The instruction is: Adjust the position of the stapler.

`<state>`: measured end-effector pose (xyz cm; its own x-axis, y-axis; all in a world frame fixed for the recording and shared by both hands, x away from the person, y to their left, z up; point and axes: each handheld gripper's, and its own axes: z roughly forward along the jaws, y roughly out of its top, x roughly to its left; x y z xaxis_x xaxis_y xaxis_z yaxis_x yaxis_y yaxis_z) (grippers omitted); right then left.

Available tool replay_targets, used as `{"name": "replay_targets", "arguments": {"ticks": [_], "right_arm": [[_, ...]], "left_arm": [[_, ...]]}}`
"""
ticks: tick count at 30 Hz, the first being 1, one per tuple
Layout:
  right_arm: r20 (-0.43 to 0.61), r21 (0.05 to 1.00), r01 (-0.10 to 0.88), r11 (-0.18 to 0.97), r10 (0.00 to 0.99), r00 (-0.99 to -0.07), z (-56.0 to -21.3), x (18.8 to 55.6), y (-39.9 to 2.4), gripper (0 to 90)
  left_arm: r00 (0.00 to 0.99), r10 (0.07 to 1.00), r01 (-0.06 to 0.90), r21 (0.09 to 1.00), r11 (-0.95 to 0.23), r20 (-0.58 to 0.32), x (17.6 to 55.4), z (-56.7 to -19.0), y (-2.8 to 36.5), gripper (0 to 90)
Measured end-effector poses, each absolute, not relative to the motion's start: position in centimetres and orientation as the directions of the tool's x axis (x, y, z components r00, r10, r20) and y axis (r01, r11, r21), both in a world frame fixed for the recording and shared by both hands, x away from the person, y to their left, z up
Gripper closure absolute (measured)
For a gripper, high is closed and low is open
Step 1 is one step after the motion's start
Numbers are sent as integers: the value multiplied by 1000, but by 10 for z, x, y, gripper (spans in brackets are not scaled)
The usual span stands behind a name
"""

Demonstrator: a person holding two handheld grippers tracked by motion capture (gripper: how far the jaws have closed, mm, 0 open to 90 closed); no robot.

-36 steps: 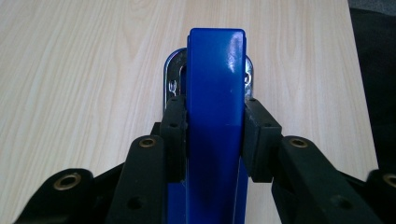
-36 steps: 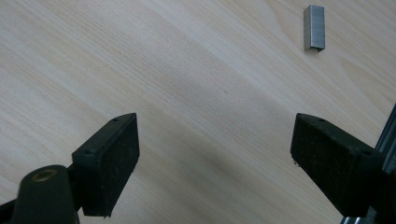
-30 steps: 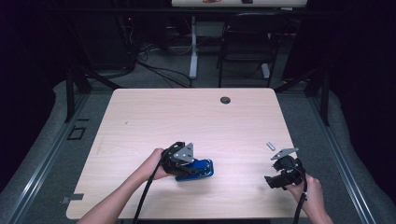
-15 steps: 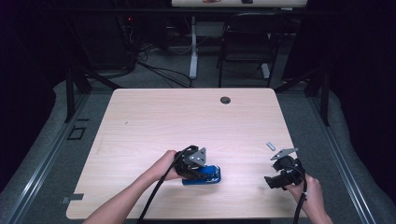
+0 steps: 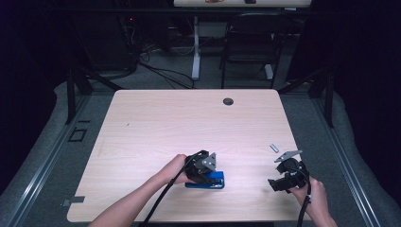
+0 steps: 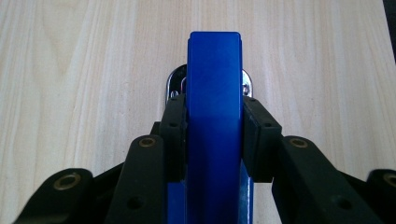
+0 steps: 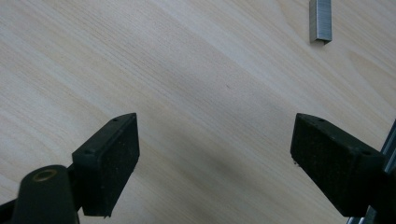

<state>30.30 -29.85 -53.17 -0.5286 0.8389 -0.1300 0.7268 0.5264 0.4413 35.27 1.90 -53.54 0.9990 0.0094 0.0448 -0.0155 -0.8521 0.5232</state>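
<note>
The left gripper (image 6: pixel 214 135) squeezes the blue stapler (image 6: pixel 214 93) and has slid it right along the table (image 5: pixel 156 123), nearer the staples (image 7: pixel 320 21). The right gripper (image 7: pixel 215 154) waits wide open.

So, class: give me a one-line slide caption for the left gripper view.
Left claw shut on a blue stapler above the wooden table.

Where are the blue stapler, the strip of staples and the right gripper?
blue stapler (image 6: pixel 214 93), left gripper view, top cover.
strip of staples (image 7: pixel 320 19), right gripper view, its middle.
right gripper (image 7: pixel 215 161), right gripper view, midway between open fingertips.
</note>
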Motion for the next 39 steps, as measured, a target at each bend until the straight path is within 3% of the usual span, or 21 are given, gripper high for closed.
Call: {"name": "replay_targets", "arguments": {"ticks": [9,21,25,39], "right_arm": [[-135,434,727,533,836,-532,-530,302,-298,152],[-35,499,714,491,834,-550,-521,298,-282,138],[-20,511,699,500,820,-572,-518,298,-274,136],[14,522,682,512,795,-606,-519,301,-248,137]], "left_arm": [[1000,31,28,554,-832,-4,356,-537,23,632],[982,186,162,624,-764,-26,360,-522,45,215],[976,215,188,626,-757,-34,360,-521,49,153],[972,232,197,632,-749,-29,355,-523,42,116]]}}
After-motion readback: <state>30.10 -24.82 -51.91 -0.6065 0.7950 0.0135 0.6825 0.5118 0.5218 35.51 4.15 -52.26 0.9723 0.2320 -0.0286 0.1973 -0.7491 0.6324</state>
